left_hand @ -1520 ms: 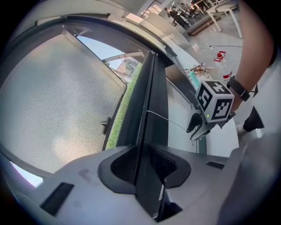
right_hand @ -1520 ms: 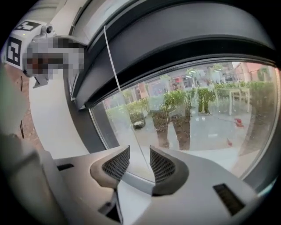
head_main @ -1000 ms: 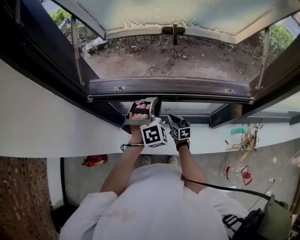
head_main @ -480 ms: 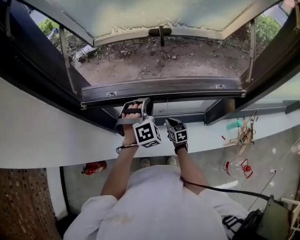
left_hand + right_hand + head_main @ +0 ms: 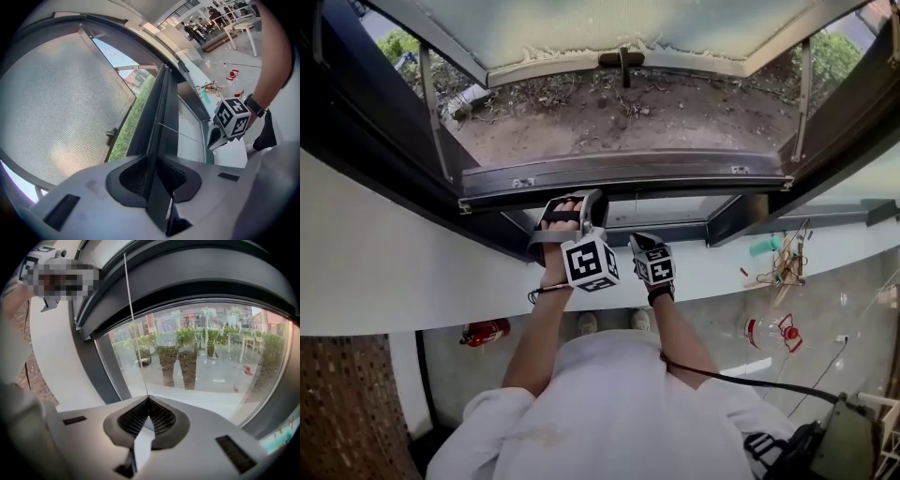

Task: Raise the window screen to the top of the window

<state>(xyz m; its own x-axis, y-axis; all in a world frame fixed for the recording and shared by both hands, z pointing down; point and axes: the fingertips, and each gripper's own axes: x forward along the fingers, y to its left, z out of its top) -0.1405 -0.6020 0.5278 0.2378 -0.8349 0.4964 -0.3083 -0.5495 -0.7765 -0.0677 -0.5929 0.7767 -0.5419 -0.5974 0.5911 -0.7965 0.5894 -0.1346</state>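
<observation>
The window screen's dark bottom bar [image 5: 675, 173] runs across the open window, above the white sill. My left gripper [image 5: 570, 204] reaches up to it and is shut on the bar's edge [image 5: 157, 112], which passes between its jaws [image 5: 152, 164]. The grey screen mesh [image 5: 61, 108] spreads to the left of the bar. My right gripper [image 5: 643, 240] sits just right of the left one, below the bar. It [image 5: 147, 401] is shut on a thin white cord [image 5: 133, 324] that leads up to the dark frame. The right gripper's marker cube [image 5: 232, 117] shows in the left gripper view.
An outer window sash with a handle [image 5: 621, 61] is swung open over bare ground. The white sill [image 5: 394, 272] crosses below the bar, with a teal item and wire hangers [image 5: 778, 267] at its right end. On the floor are a red object [image 5: 486, 331] and a bottle [image 5: 773, 333].
Both grippers keep their hold and their place against the bar. Only the head view has shifted slightly.
</observation>
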